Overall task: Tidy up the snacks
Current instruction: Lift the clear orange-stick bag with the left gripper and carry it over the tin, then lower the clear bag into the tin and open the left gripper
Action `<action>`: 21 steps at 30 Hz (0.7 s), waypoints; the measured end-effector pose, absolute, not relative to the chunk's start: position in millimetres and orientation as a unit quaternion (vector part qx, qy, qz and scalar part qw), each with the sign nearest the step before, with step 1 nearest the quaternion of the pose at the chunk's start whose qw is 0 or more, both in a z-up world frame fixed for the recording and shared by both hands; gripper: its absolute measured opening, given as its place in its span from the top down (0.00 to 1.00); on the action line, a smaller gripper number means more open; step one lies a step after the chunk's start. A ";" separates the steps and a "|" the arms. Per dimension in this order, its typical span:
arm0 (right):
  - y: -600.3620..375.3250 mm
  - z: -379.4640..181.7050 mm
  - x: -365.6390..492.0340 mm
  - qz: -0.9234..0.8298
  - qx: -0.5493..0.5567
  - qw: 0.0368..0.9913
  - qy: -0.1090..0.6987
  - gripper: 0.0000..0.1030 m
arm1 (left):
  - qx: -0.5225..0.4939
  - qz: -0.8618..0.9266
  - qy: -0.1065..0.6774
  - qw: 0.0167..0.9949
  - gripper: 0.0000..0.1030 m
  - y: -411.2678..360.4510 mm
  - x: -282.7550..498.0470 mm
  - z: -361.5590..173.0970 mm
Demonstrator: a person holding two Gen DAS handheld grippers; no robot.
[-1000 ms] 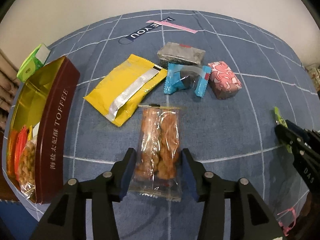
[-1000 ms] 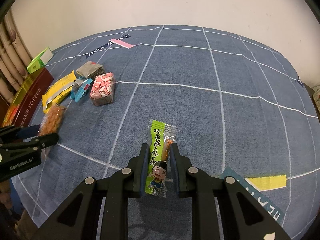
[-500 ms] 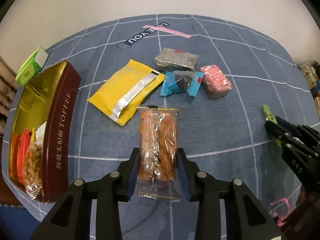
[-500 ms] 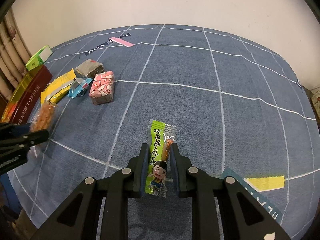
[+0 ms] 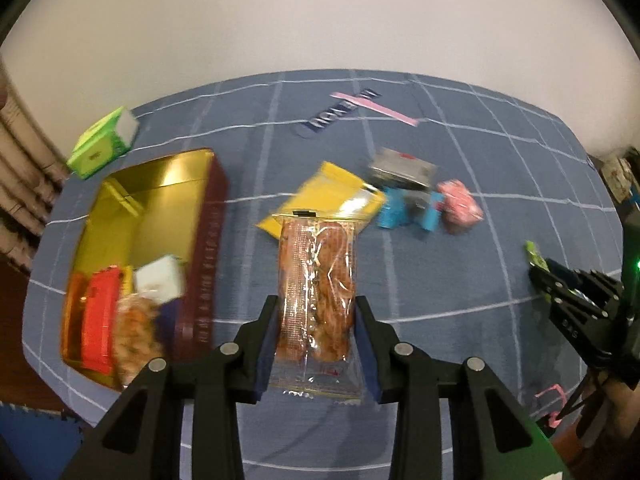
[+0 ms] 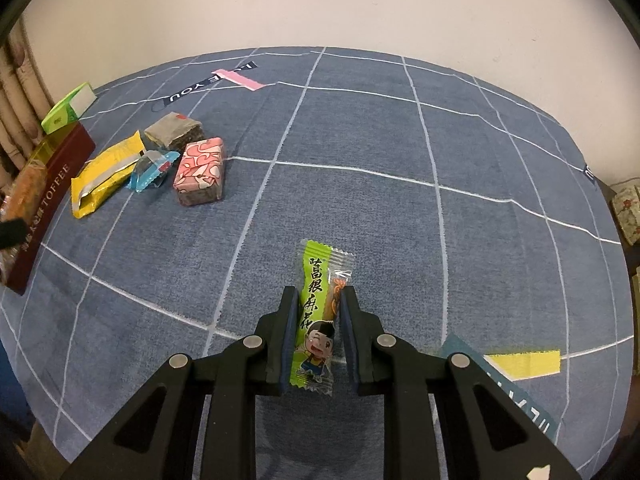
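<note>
Clamped between my left gripper (image 5: 316, 332), the clear crinkly packet of brittle fried twists (image 5: 317, 292), light and slippery, rides lifted beside the gold-lined toffee tin (image 5: 206, 252), while my right gripper (image 6: 319, 332) pinches a slim green snack sachet (image 6: 318, 312) mid-body.

Motion-blurred toffee tin (image 5: 204, 248) lettering (unreadable), yellow packet (image 5: 332, 196) partly behind the clear-wrapped snack (image 5: 316, 300)
</note>
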State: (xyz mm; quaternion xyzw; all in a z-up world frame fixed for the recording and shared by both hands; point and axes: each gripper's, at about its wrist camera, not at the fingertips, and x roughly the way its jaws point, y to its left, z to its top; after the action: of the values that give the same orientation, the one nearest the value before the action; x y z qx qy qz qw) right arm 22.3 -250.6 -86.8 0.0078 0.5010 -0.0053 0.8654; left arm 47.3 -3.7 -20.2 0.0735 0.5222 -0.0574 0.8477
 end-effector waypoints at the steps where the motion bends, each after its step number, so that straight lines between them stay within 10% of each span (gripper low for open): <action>1: -250.7 -86.7 22.4 -0.006 0.007 0.865 0.501 0.82 | 0.070 -0.050 0.522 0.849 0.65 5.6 49.1 -17.5; 21: -246.0 -86.3 26.7 -0.044 0.023 0.855 0.516 0.82 | 0.045 0.073 0.522 0.848 0.65 167.2 60.7 -14.7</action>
State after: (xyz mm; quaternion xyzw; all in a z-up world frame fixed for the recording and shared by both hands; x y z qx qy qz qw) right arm 26.7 -246.0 -86.3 0.0225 0.5161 -0.0436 0.8551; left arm 60.7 167.2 -14.7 0.0448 0.5223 0.0732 0.8485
